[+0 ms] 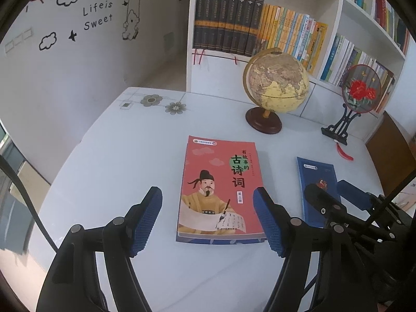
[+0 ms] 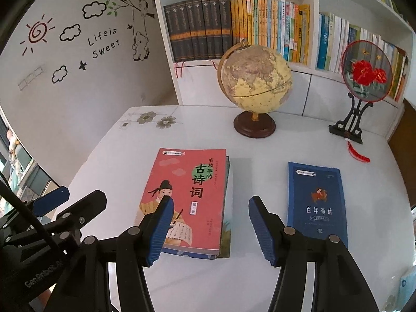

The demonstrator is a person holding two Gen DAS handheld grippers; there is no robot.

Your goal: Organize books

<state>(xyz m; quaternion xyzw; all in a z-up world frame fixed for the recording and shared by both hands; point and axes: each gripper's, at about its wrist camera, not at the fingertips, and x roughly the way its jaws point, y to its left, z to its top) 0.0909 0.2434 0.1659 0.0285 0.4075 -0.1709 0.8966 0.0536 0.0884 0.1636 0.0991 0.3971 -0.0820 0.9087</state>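
A red book (image 1: 218, 187) with a painted scholar on its cover lies flat on a small stack, and a blue-edged book shows beneath it. The same red book (image 2: 187, 197) is left of centre in the right wrist view. A blue book (image 2: 317, 200) lies alone to its right; the left wrist view shows this blue book (image 1: 318, 171) partly behind the other gripper. My left gripper (image 1: 208, 200) hovers open above the red book's near half, holding nothing. My right gripper (image 2: 212, 205) hangs open above the gap between stack and blue book, empty.
The white table (image 1: 117, 169) carries a globe (image 1: 277, 85) and a round embroidered fan on a black stand (image 1: 361, 88) at the back. Behind them is a white bookshelf (image 1: 228, 23) with several upright books. A decal-covered wall is to the left.
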